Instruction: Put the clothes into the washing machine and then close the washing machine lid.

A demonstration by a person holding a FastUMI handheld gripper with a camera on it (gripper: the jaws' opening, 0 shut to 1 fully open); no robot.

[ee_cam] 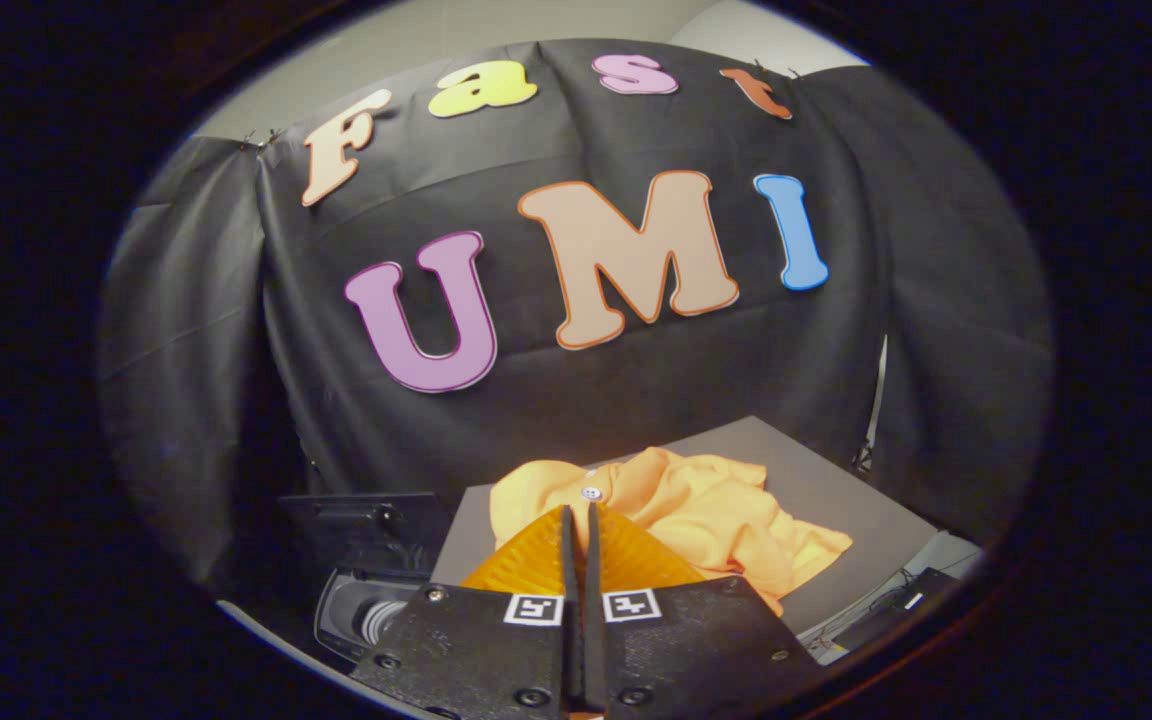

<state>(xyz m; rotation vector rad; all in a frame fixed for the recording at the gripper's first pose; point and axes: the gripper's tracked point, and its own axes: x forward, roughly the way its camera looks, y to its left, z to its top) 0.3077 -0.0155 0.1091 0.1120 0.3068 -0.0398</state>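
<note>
An orange garment (711,510) with a small white button lies crumpled on a grey tabletop (836,480), just beyond my fingertips. My gripper (581,512) hovers above the near edge of the cloth, its two fingers pressed together with only a thin slit between them and nothing held. Below and to the left of the fingers stands the small dark washing machine (366,615). Its round drum opening shows, and its lid (366,525) stands raised behind it.
The black booth cloth hangs close behind the table and the machine. Cables and a dark flat device (881,605) lie off the table's right side, lower down. Bare grey tabletop shows to the right of the garment.
</note>
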